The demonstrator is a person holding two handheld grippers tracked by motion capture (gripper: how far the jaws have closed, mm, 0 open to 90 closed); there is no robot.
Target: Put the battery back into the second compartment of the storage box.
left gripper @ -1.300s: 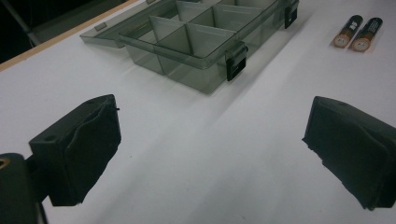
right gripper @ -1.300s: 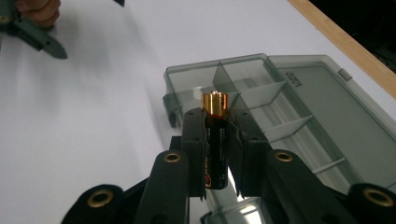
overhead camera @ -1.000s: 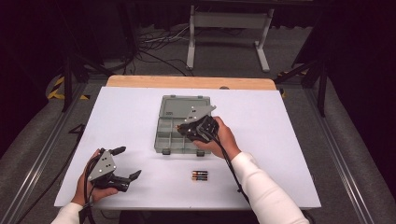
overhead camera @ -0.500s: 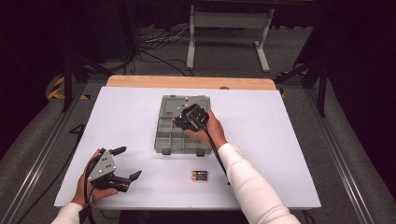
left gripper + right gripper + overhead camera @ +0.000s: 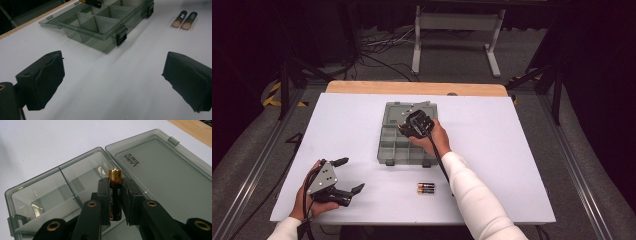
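A smoky grey compartment box [image 5: 388, 146] lies open in the middle of the white table, its lid [image 5: 165, 172] folded flat behind it. My right gripper [image 5: 406, 129] hovers over the box's far compartments, shut on a black and gold battery [image 5: 115, 192] that stands upright between its jaws. Two more batteries [image 5: 426, 188] lie side by side on the table in front of the box; the left gripper view has them [image 5: 184, 20] at its top right. My left gripper [image 5: 347, 175] rests at the near left with its jaws wide open and nothing between them.
The white table [image 5: 522, 150] has a wooden strip [image 5: 412, 88] along its far edge. The box [image 5: 105, 27] has several empty divided compartments and black latches on its front wall. Dark floor, cables and a metal stand lie beyond the table.
My right gripper has moved left and down with the battery, from beside the box's right edge to over its far compartments. The left gripper has stayed put.
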